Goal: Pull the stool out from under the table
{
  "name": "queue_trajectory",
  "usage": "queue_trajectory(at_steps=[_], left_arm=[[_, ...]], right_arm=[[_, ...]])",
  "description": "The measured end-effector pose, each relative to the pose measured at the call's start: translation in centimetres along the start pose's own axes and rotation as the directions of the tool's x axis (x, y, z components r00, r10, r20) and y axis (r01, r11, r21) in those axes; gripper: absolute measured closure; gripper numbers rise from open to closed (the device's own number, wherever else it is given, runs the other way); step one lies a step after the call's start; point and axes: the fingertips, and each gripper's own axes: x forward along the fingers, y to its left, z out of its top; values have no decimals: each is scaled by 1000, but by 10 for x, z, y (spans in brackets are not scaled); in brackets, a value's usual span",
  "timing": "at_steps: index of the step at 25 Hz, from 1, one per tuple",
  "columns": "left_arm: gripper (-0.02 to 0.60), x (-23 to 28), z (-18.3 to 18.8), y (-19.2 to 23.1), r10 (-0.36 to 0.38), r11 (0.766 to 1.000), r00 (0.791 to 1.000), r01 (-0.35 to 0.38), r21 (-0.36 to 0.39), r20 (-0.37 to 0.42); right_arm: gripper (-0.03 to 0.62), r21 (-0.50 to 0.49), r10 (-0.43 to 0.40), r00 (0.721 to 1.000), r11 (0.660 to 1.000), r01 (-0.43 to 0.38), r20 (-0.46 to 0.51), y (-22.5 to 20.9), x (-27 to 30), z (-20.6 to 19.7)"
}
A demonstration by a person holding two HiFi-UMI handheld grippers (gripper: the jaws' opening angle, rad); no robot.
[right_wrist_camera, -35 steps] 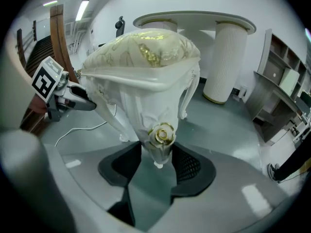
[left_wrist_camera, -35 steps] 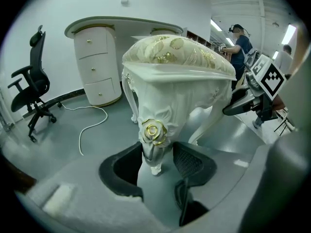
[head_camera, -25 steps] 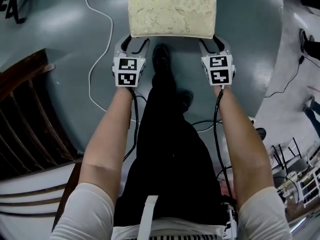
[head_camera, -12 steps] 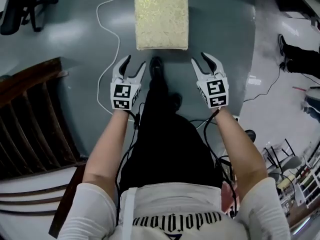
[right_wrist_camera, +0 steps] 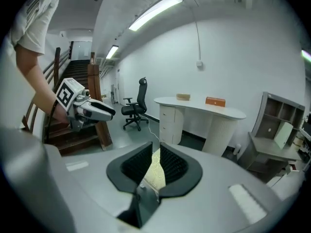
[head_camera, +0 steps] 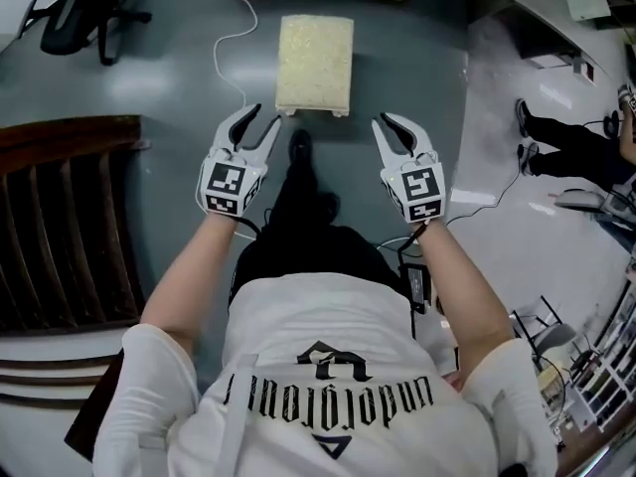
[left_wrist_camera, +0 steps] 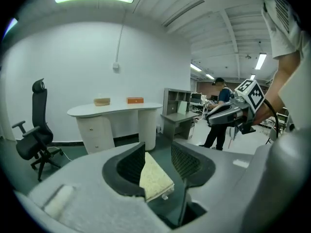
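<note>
The stool (head_camera: 314, 66), with a cream patterned cushion, stands on the grey floor ahead of my feet, away from the white desk (left_wrist_camera: 114, 113). Both grippers hang in the air well above it and touch nothing. My left gripper (head_camera: 263, 117) is open, its jaws have just been closing, and nothing is between them. My right gripper (head_camera: 381, 123) has also just been closing; only a narrow gap is left and it holds nothing. The stool (left_wrist_camera: 155, 178) shows far below through the left jaws, and as a sliver (right_wrist_camera: 154, 176) through the right ones.
A dark wooden stair rail (head_camera: 60, 217) runs along the left. A white cable (head_camera: 224, 58) trails over the floor beside the stool. A black office chair (left_wrist_camera: 34, 140) stands left of the desk. Another person (left_wrist_camera: 218, 115) stands near shelves on the right.
Both grippers have come off the stool's sides and risen high with the person standing up. The stool looks smaller and farther. Both pairs of jaws are narrower, the right most.
</note>
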Motion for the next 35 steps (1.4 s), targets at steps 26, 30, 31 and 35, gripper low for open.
queue_trajectory(at_steps=[26, 30, 31, 35], left_arm=[[575, -180, 188, -135, -107, 993, 970, 95, 64, 219], [575, -201, 196, -145, -93, 995, 969, 80, 65, 230], [575, -206, 196, -146, -92, 995, 970, 79, 65, 227], [575, -218, 195, -151, -105, 993, 969, 89, 81, 222]], right_arm=[[591, -70, 31, 964, 997, -13, 264, 64, -215, 172], [591, -82, 63, 962, 996, -43, 264, 71, -233, 171], [591, -86, 72, 961, 995, -51, 266, 76, -235, 170], [591, -85, 86, 955, 994, -64, 285, 95, -243, 174]])
